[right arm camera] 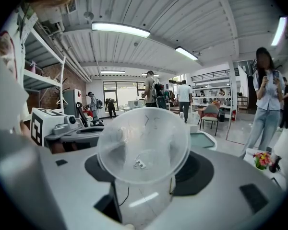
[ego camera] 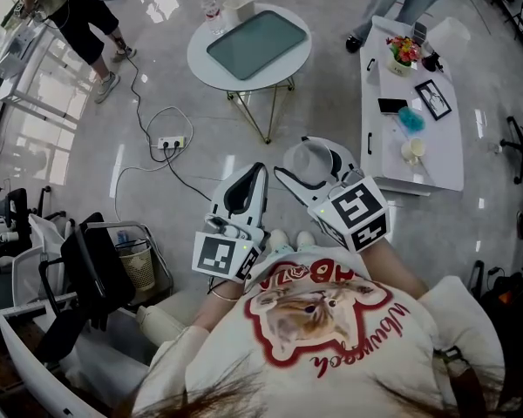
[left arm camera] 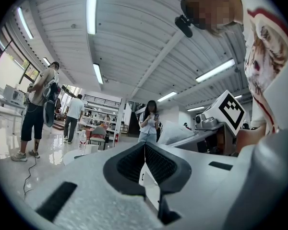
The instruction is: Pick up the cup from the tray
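Clear plastic cup [right arm camera: 143,147] is pinched between the jaws of the right tool [right arm camera: 144,176], with its round rim turned toward that tool's camera and its body caught between the dark pads. In the head view the cup [ego camera: 316,159] is seen held up close in front of the person's chest, over the floor and well apart from the green tray [ego camera: 257,43]. The tray is left lying on the round white bench [ego camera: 200,64], with a water bottle [ego camera: 211,9] and a small white box [ego camera: 238,11] beside it at the far edge. The left tool [ego camera: 248,185] is held just beside the right tool [ego camera: 314,164]; its jaws are pressed together with nothing between them, as shown in the left gripper view [left arm camera: 145,162]. A marker cube [ego camera: 222,255] is carried on the left tool and another [ego camera: 359,212] on the right. A long white bench [ego camera: 418,159] with flowers [ego camera: 404,50] is seen at right. A power strip [ego camera: 171,143] is lying on the floor.
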`<action>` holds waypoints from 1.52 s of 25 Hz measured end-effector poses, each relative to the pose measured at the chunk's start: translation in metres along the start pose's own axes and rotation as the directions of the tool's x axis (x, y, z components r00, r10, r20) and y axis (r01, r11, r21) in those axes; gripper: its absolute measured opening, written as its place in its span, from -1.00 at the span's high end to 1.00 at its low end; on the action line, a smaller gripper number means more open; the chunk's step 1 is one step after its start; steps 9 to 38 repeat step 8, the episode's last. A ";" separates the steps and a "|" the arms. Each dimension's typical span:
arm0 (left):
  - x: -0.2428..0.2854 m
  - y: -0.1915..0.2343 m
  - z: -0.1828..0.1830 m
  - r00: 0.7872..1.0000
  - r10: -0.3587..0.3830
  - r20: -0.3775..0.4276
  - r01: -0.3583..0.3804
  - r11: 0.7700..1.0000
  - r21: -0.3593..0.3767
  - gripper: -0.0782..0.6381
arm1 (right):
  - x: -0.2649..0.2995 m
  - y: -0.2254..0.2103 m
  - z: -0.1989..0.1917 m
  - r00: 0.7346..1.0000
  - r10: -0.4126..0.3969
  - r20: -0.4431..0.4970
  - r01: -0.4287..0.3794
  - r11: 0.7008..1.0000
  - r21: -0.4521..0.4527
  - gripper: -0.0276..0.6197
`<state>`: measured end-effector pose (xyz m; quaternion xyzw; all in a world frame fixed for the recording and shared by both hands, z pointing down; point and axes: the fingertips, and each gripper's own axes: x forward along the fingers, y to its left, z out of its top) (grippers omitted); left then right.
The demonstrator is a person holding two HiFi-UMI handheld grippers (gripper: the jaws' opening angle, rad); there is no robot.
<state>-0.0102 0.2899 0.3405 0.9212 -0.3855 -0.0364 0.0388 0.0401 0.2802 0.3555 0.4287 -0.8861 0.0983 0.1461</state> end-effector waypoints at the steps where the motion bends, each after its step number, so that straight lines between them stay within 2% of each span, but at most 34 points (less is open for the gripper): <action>1: 0.000 0.000 0.000 1.000 0.001 0.000 -0.001 1.000 0.000 0.74 | 0.001 0.000 0.000 1.000 0.000 0.000 0.000 1.000 0.000 -0.03; 38: -0.001 -0.001 0.001 1.000 0.006 0.005 -0.006 1.000 0.003 0.74 | -0.002 0.000 0.003 1.000 0.005 0.008 -0.005 1.000 -0.007 -0.03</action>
